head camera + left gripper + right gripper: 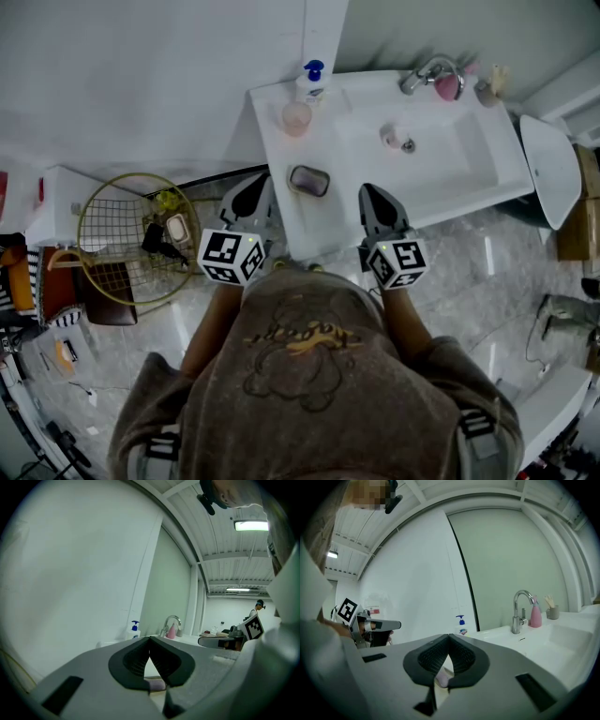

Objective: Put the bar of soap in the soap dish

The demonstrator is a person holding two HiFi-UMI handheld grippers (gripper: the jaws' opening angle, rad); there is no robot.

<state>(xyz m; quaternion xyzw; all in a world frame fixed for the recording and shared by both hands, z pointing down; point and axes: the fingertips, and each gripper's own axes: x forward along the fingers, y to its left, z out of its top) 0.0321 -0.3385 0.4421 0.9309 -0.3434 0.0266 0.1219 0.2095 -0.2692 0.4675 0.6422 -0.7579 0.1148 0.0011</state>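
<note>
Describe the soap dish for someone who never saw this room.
Find the white washbasin; three things stand along its left ledge. The soap dish is nearest the front edge: low, dark and rounded, unlike the pink cup and blue-topped pump bottle.

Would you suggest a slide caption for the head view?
Person at a white sink counter, left gripper and right gripper shut either side of the soap dish.

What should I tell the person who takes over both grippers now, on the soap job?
Left gripper: shut, empty.
Right gripper: shut, empty.
Both hover at the counter's near edge.
Soap dish: on the counter between them; a mauve bar of soap seems to lie in it.
Done: apparently the placing.
To do: check it from closer.
</note>
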